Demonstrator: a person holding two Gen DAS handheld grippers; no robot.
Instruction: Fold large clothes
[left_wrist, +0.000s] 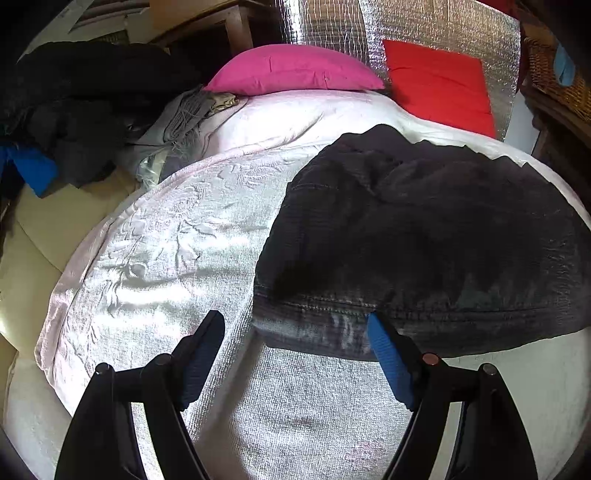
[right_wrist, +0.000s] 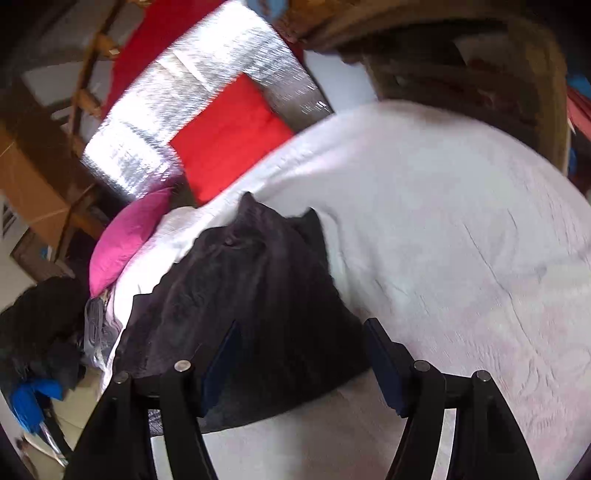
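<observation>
One dark garment (left_wrist: 424, 236) lay spread and partly bunched on a bed (left_wrist: 177, 236) covered with a single pale, textured bedspread. In the left wrist view its stitched hem ran along the near edge, facing the camera, and the cloth rose in soft folds toward the head of the bed. The left hand-held gripper (left_wrist: 295, 354) hung over the near left corner of that hem with its jaws wide apart; its two blue pads (left_wrist: 389, 363) showed clearly, the right one lying at or just over the hem edge, and nothing was clamped between them. The right hand-held gripper (right_wrist: 301, 363) stood over the near edge of the same garment (right_wrist: 251, 295), its two fingers spread with dark cloth showing in the gap; that view was blurred, so contact could not be told, but the pads did not press on the fabric. At the head of the bed sat two cushions: one pink pillow (left_wrist: 295, 68) and one red cushion (left_wrist: 439, 85), the red one leaning against a silver foil sheet (left_wrist: 325, 33). Off the left side of the bed was one heap of dark clothes (left_wrist: 70, 107), with one blue item (left_wrist: 35, 171) below it.
</observation>
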